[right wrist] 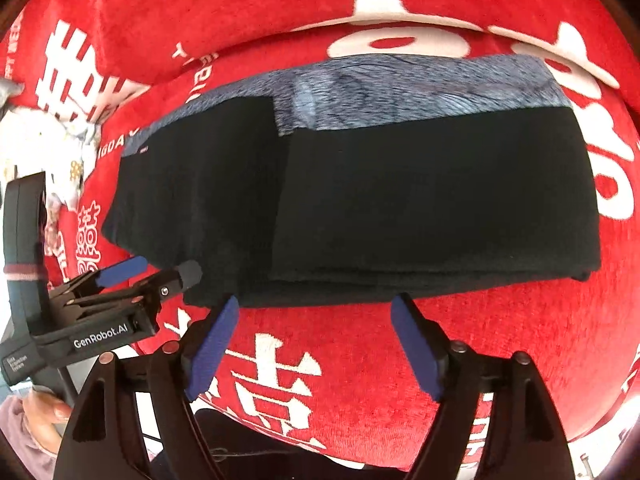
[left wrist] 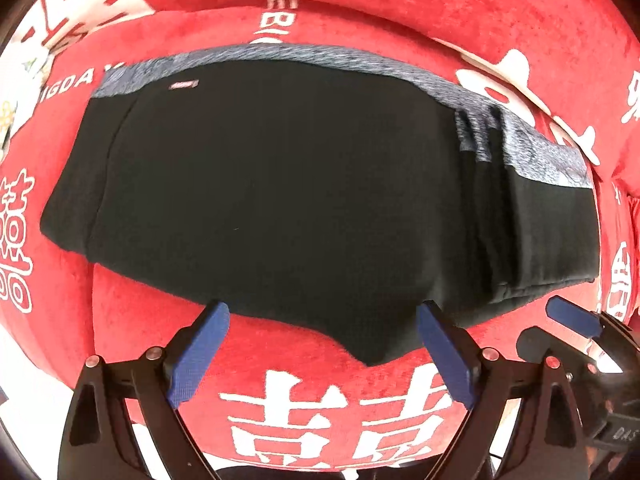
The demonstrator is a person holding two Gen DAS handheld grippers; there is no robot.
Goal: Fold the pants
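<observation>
On left tool [right wrist: 160, 268]: "GenRobot.AI"

surface: red plush blanket [left wrist: 132, 332], white characters | on it: folded black pants [left wrist: 280, 184], grey waistband

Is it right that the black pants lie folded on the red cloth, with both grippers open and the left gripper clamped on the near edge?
Not quite. The left gripper is open and clamps nothing; the left wrist view shows its fingers apart just short of the pants. The rest holds: pants folded on the red cloth, right gripper open too.
</observation>
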